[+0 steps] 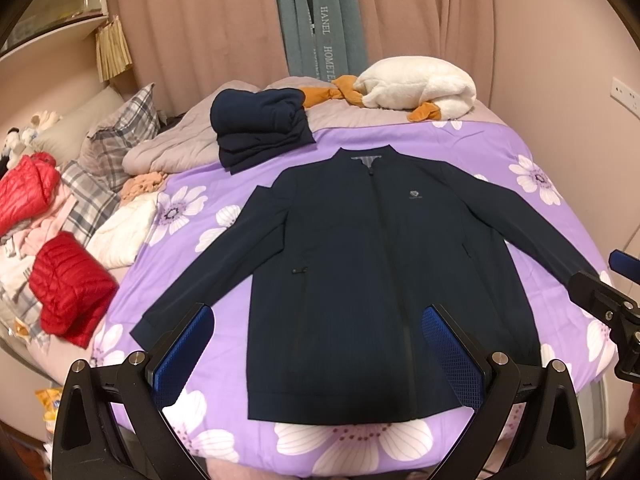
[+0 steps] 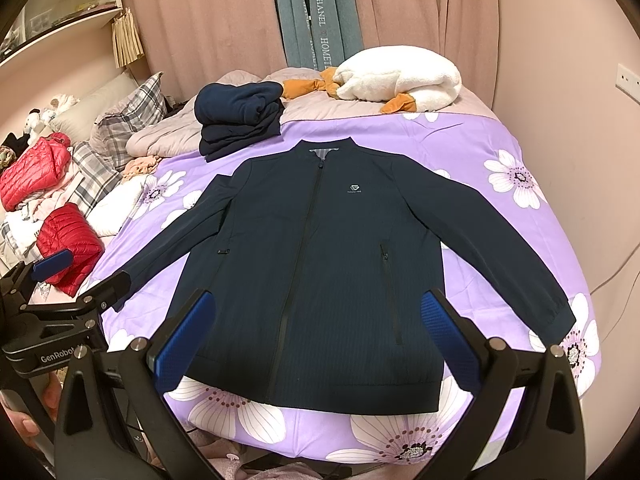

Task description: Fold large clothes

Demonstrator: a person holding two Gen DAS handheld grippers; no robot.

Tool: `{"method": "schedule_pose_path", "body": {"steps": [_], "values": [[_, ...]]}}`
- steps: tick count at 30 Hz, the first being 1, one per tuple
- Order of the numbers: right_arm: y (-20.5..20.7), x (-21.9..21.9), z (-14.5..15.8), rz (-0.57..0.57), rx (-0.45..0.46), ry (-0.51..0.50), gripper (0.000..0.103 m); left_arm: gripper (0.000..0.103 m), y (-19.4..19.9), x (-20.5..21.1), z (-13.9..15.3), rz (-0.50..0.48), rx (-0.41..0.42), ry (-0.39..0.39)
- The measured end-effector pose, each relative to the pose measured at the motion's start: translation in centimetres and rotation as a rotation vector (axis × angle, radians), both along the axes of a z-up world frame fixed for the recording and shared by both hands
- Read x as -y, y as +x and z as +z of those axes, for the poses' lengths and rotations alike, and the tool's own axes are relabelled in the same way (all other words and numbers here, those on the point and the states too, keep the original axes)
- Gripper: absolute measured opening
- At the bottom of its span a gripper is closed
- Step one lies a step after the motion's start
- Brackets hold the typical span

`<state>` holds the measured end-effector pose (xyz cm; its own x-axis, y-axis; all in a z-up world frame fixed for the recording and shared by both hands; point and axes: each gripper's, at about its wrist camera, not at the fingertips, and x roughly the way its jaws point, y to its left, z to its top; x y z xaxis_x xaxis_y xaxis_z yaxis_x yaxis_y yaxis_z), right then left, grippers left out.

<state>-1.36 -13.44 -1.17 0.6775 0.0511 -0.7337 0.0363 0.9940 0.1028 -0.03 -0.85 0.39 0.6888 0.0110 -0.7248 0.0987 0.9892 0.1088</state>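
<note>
I see the jacket (image 1: 360, 264) lying flat and face up on the purple flowered sheet (image 1: 472, 148), zipped closed, collar toward the far end of the bed and hem toward me. Both sleeves are spread out and angled down to either side; a small logo sits on the chest.

My left gripper (image 1: 320, 356) hangs above the hem end of the jacket with its blue-padded fingers spread wide, holding nothing. From the right wrist view the right gripper (image 2: 318, 344) is much the same: fingers wide apart, nothing between them, hovering over the lower part of the jacket. I cannot tell whether either one touches the cloth.

In the right wrist view the left gripper shows at the left edge, just beside the cuff of that sleeve, and part of a hand (image 2: 28, 412) holding it is visible low in the corner. In the left wrist view the right gripper shows at the right edge, by the other cuff.

Beyond the collar sits a folded navy pile (image 1: 260, 128), partly on a grey quilt (image 1: 168, 148). Farther back lies a white plush (image 1: 416, 84) with orange parts. Off to the left are two red puffer jackets (image 1: 68, 292), plaid pillows (image 1: 116, 136) and loose pale clothes. Pink curtains (image 1: 200, 20) hang behind the bed.
</note>
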Motion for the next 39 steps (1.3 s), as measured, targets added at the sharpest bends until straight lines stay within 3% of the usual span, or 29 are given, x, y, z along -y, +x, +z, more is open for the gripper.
{"method": "schedule_pose_path", "body": {"steps": [22,25,29,32,39], "values": [[-0.2,0.3,-0.8,-0.017,-0.011,0.037,0.103,0.103,0.3,0.1,-0.9,-0.013,-0.007,-0.024],[-0.3,1.7,-1.8,-0.014,-0.004,0.129,0.103,0.103,1.0,-0.7,-1.8,-0.067,-0.029,-0.167],[-1.2,5.5,-5.2,-0.051,-0.002,0.38,0.103,0.103,3.0,-3.1,-4.7,-0.093,-0.101,-0.435],[-2.6,9.6,-8.8,-0.174,0.011,0.539,0.103,0.103,4.2,-3.8,-6.3,-0.056,-0.106,-0.47],[-7.0,18.0,-15.6,-0.497,0.047,0.717,0.103,0.103,5.9,-5.6,-8.9,-0.013,-0.113,-0.576]]}}
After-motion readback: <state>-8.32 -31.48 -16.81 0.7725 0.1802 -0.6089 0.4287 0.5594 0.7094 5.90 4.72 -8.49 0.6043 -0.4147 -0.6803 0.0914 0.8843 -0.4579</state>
